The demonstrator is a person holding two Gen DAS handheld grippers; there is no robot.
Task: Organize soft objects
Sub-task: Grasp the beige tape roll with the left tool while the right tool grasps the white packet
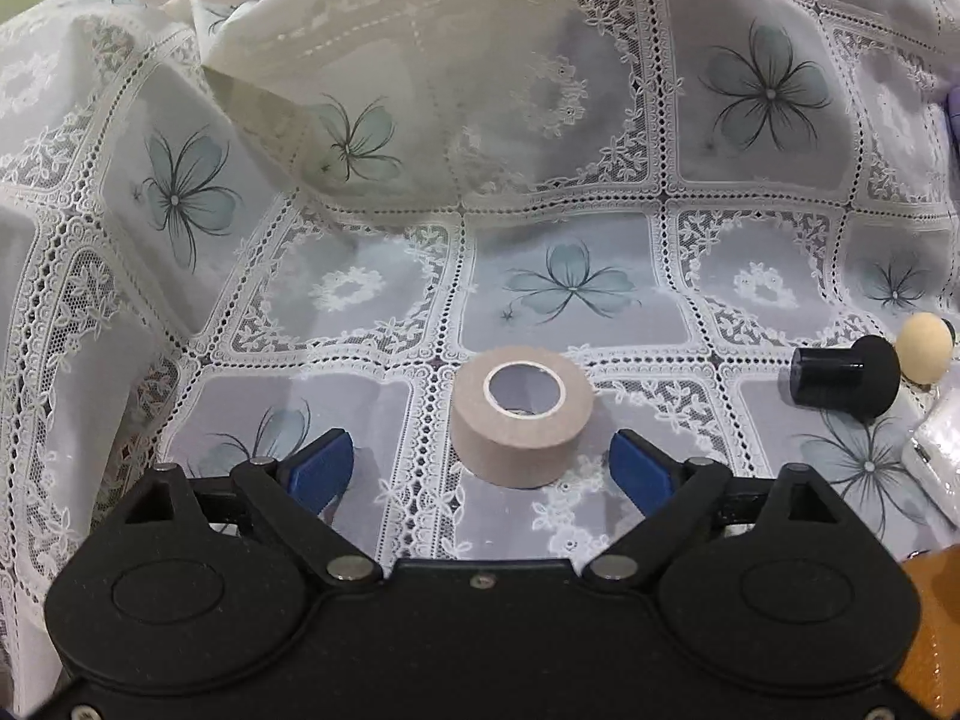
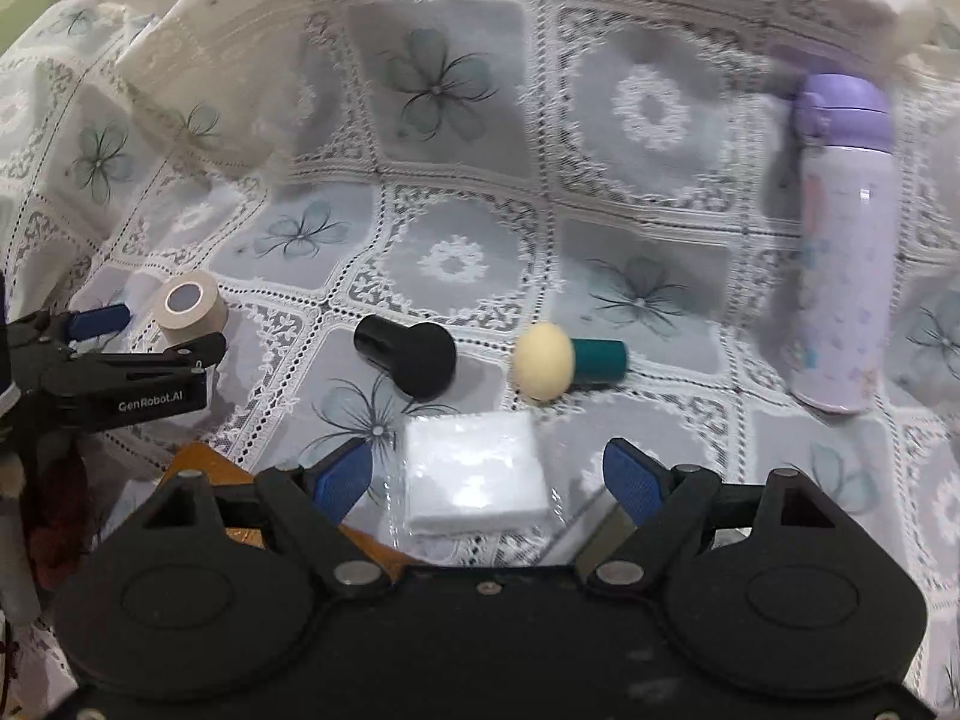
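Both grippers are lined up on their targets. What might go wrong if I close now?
1. The left gripper has its jaws open around the tape roll; the lace tablecloth is rumpled, so a low grip may pinch fabric.
2. The right gripper straddles the white wrapped pad; its glossy wrapper may slip.
3. The purple bottle stands upright nearby; a wide swing may topple it.

Soft, even light is cast; edges are bent by fisheye distortion, and the purple bottle (image 2: 840,240) is motion-blurred.
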